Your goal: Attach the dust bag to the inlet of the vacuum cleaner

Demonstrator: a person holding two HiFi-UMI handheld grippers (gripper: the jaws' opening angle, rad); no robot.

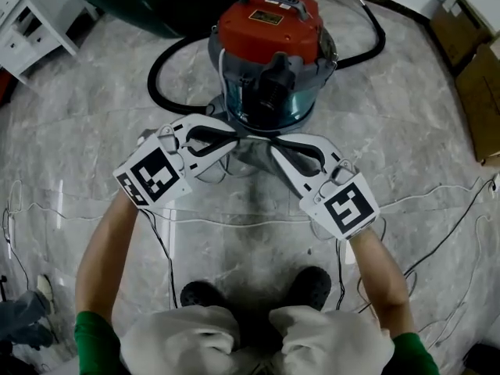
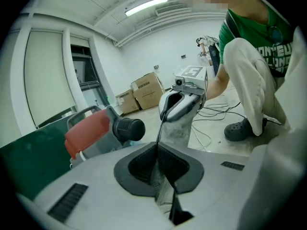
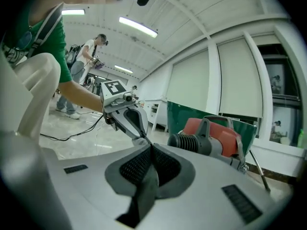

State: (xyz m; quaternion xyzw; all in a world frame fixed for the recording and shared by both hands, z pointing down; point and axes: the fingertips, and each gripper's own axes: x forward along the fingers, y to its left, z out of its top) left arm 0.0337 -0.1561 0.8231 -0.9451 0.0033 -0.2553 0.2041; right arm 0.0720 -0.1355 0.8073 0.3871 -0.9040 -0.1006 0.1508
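The vacuum cleaner (image 1: 269,45) has a red lid and stands on the marble floor ahead of me. Its black inlet (image 1: 271,92) faces me. A grey dust bag (image 1: 251,153) hangs just below and in front of the inlet, held from both sides. My left gripper (image 1: 237,137) is shut on the bag's left edge and my right gripper (image 1: 273,148) on its right edge. In the left gripper view, grey cloth (image 2: 162,178) is pinched between the jaws, with the inlet (image 2: 130,128) to the left. The right gripper view shows dark cloth (image 3: 146,186) in the jaws and the inlet (image 3: 186,141) close by.
A black hose (image 1: 168,65) loops round the vacuum. Thin cables (image 1: 437,241) trail over the floor. Cardboard boxes (image 1: 476,76) stand at the right and a white shelf (image 1: 35,26) at the far left. My black shoes (image 1: 312,283) are below the grippers. Another person (image 3: 86,56) stands far off.
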